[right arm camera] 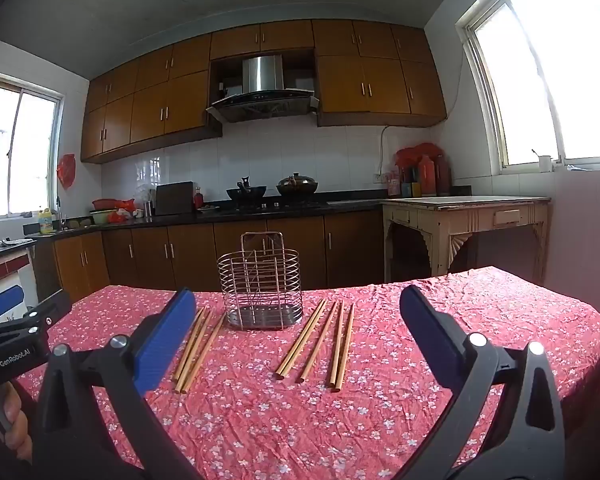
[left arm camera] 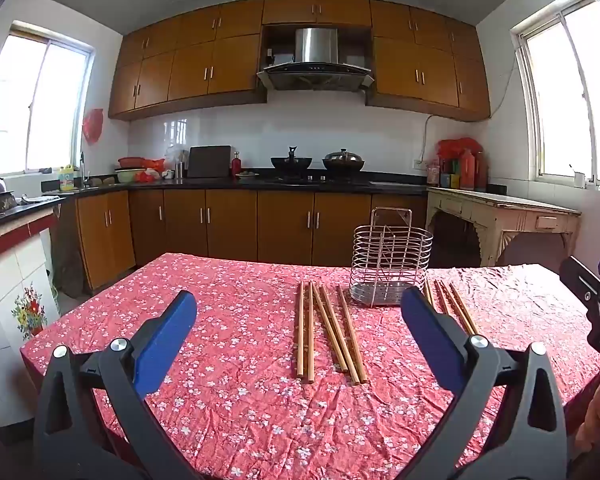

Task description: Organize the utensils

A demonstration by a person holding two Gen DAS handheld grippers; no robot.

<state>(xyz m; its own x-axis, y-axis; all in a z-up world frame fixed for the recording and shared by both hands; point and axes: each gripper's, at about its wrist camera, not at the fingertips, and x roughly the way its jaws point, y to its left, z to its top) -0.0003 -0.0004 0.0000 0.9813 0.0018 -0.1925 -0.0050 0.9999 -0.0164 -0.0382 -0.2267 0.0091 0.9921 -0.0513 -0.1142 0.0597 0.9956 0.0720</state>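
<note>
- The table point(left arm camera: 148, 320) is the biggest thing here, covered in a crinkled red cloth with small white blossoms; the cloth runs to every edge and hangs over the near left corner.
- The wire holder point(left arm camera: 390, 268) stands upright towards the far side of the table, an oval basket of thin shiny metal rings with a solid perforated base, a tall hanging loop at its back and a wire divider inside. Nothing is in it.
- Left of the holder lie five wooden chopsticks point(left arm camera: 332, 332), slim, straight and pale brown, close together and roughly parallel, their far tips just short of its base.
- Right of the holder lies a second group of chopsticks point(right arm camera: 324, 344), four sticks fanned slightly, also flat on the cloth.
- The left gripper point(left arm camera: 299, 332) hangs over the near part of the table, in front of the holder and to its left; its black arms and ribbed blue pads are spread fully apart with nothing between them.
- The right gripper point(right arm camera: 298, 332) hangs in front of the holder and to its right, likewise gaping wide and empty.
- Bare cloth lies between each gripper and the sticks; the holder's open top is unobstructed.
- Behind the holder run brown cabinets point(right arm camera: 240, 248) under a dark counter.
</note>
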